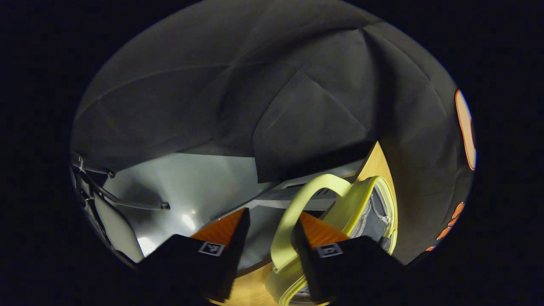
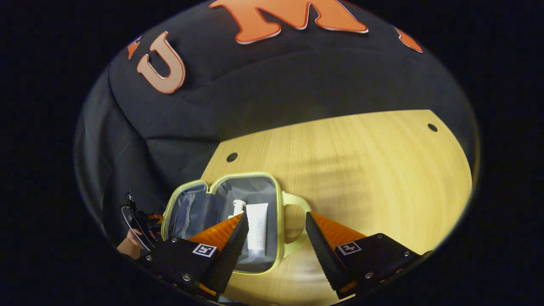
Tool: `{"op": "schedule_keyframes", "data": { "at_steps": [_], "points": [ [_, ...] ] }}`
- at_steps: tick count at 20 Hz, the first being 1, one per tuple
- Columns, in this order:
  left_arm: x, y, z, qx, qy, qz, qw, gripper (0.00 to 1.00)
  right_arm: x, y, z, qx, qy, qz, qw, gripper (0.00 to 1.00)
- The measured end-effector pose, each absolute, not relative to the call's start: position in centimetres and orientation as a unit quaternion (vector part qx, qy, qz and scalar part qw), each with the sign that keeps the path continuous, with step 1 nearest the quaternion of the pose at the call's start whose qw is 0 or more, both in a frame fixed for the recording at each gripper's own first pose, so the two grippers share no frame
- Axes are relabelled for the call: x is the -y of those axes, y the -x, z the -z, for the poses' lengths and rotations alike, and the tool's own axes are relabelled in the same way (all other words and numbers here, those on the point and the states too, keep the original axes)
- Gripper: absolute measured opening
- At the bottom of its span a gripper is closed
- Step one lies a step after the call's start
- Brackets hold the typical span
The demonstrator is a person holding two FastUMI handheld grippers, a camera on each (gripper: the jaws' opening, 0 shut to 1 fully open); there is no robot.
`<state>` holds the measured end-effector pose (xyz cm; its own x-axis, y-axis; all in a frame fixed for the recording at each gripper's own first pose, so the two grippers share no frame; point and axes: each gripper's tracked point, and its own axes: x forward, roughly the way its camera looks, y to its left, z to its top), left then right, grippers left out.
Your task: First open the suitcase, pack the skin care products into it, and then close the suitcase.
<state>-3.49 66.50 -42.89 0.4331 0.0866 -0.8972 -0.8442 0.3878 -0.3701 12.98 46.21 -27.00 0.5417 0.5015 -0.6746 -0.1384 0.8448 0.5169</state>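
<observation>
Right gripper view: gripper agape, empty.

A pale wood-grain finish, smooth and faintly satin, is being shown by the surface. The suitcase is being seen as soft goods: a grey cloth lining, matt and slightly creased, edged by a smooth, rubbery-looking pale yellow rim and handle. A white tube inside is being rendered as smooth plastic with a soft sheen. The booth's wall is being seen as matt, creased cloth, and the floor as a glossy, light-reflecting grey.
</observation>
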Motion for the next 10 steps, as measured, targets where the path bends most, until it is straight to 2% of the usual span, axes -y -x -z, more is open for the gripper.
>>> {"op": "schedule_keyframes", "data": {
  "at_steps": [2, 3, 4, 5, 7, 10],
  "points": [
    [-65.9, 3.3, 42.5, -0.422, 0.461, -0.315, 0.714, 0.46, -43.6, -13.0, 25.7, -0.412, -0.202, -0.167, 0.872, 0.89],
    [-65.9, 2.5, 43.0, -0.415, 0.464, -0.314, 0.717, 0.45, -42.3, -13.0, 25.0, -0.399, -0.2, -0.159, 0.881, 0.9],
    [-65.7, 2.5, 42.9, -0.415, 0.463, -0.312, 0.719, 0.25, -41.0, -13.0, 24.6, -0.391, -0.196, -0.15, 0.887, 0.9],
    [-65.9, 2.9, 41.5, -0.414, 0.452, -0.307, 0.728, 0.27, -39.8, -12.7, 24.2, -0.384, -0.194, -0.143, 0.891, 0.9],
    [-66.2, 2.5, 40.7, -0.417, 0.428, -0.294, 0.746, 0.19, -37.4, -12.5, 23.6, -0.372, -0.189, -0.127, 0.9, 0.9],
    [-66.4, 1.6, 38.7, -0.413, 0.373, -0.275, 0.784, 0.13, -34.3, -12.2, 23.1, -0.346, -0.179, -0.101, 0.915, 0.91]
  ]
}}
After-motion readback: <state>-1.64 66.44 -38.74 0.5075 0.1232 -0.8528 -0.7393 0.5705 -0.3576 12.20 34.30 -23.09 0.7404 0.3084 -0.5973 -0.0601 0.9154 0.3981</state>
